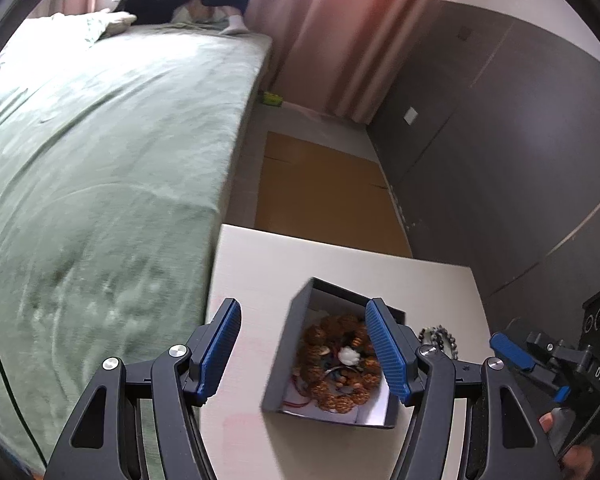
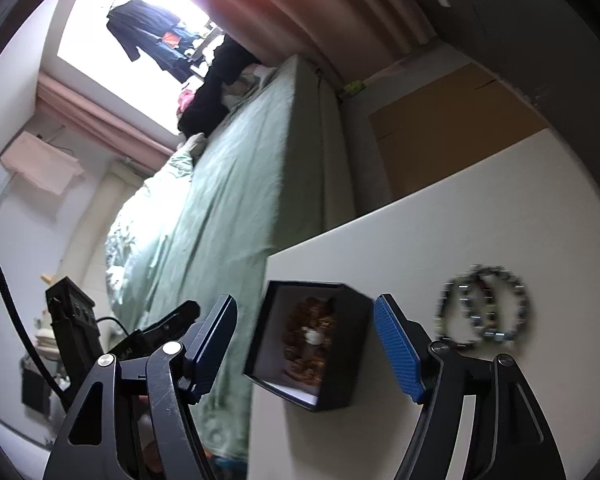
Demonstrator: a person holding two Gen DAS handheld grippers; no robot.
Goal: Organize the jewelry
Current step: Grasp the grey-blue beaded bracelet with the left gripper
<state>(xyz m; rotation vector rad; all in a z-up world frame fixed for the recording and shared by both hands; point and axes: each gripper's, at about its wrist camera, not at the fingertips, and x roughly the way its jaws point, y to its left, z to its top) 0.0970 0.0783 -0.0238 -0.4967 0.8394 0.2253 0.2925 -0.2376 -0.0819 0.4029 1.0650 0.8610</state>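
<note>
**Both grippers empty over the table**

Left gripper (image 1: pixel 304 354) has its fingers apart, nothing in them. The box (image 1: pixel 284 364) with brown beads (image 1: pixel 332 364) sits mid-table (image 1: pixel 260 264); bracelets (image 2: pixel 484 308) lie beside it. Right gripper (image 2: pixel 304 348) is spread too, empty.

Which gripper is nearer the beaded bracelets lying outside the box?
Right. The right gripper is open, the bracelets just beyond its right finger. The left gripper straddles the box, with the bracelets past its right finger.
</note>
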